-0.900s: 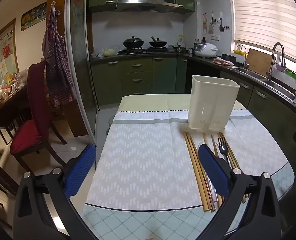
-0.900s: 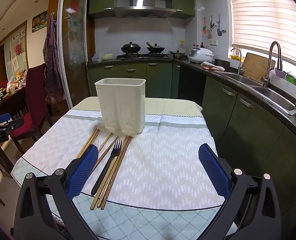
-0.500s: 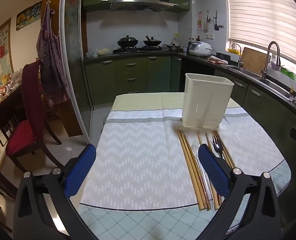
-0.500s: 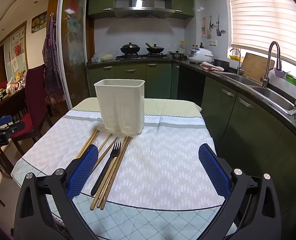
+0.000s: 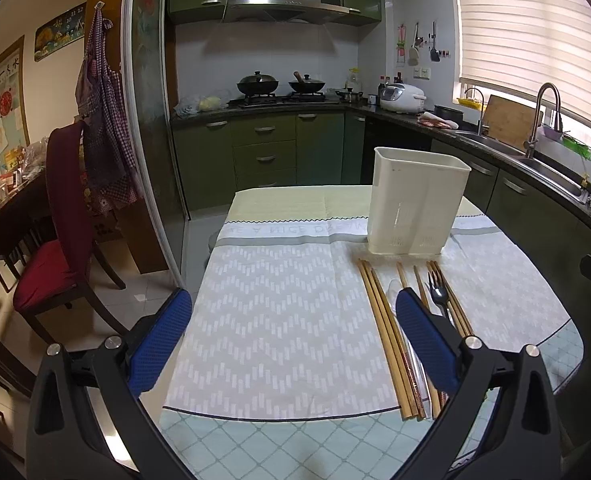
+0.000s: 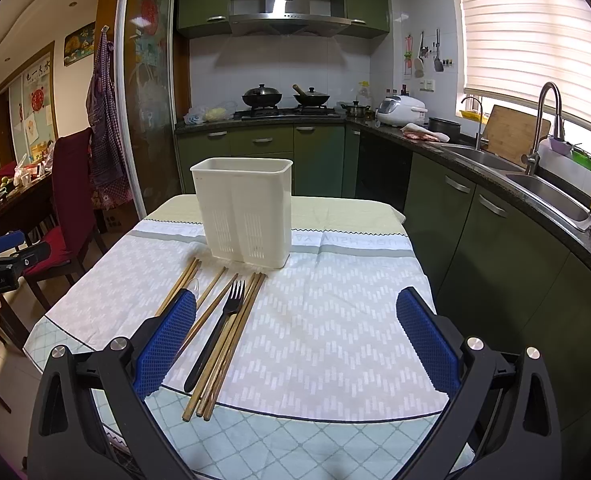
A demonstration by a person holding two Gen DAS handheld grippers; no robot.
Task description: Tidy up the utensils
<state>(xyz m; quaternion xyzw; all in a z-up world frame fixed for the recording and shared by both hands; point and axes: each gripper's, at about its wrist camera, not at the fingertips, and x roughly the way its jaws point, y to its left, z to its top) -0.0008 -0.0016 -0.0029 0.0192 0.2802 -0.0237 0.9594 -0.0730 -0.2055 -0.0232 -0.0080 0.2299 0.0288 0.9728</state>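
With both the left tool and right tool spread wide and empty, lower one onto the black fork lying among chopsticks before the white utensil holder, pinching its handle alone.

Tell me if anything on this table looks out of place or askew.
Nothing is spilled or damaged. The white holder stands upright, and no utensil shows above its rim. The chopsticks and black fork lie loose on the cloth in front of it, fanned unevenly. Both grippers, left and right, are open.
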